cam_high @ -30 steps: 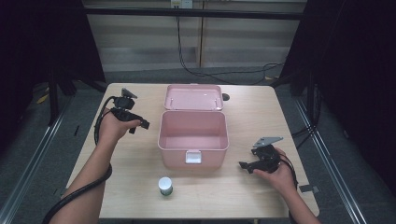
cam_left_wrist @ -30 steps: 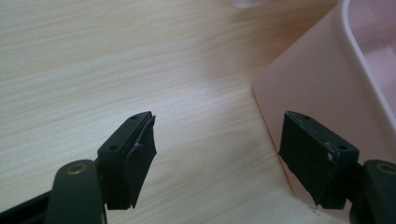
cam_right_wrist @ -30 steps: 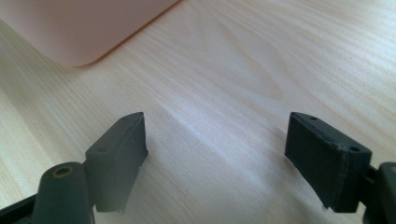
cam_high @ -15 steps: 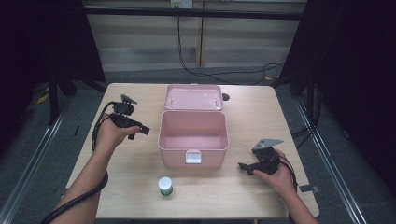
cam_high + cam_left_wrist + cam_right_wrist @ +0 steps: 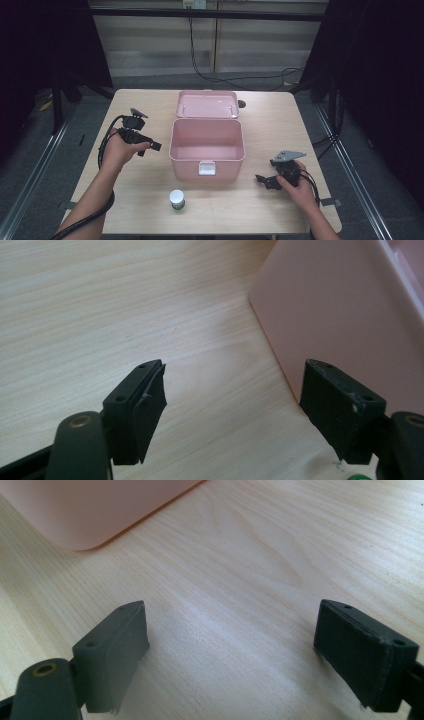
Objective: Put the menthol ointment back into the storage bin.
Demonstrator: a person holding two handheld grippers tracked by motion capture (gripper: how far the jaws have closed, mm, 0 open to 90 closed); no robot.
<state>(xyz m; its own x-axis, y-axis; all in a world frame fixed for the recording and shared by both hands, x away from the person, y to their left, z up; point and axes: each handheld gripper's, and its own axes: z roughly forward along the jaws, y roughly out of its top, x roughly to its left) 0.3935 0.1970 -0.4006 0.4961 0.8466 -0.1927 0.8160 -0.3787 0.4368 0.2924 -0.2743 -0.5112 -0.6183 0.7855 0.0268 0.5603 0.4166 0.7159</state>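
High view: an open pink box sits mid-table, lid laid back toward the far edge. A small white-capped jar stands upright near the near edge, in front of the box's left corner. The left gripper hovers beside the box's left wall; the right gripper rests near the box's right front corner — both about as near the jar, I judge.

Left gripper view: jaws released, empty, box wall just right.

Right gripper view: jaws spread, empty — box corner at upper left.
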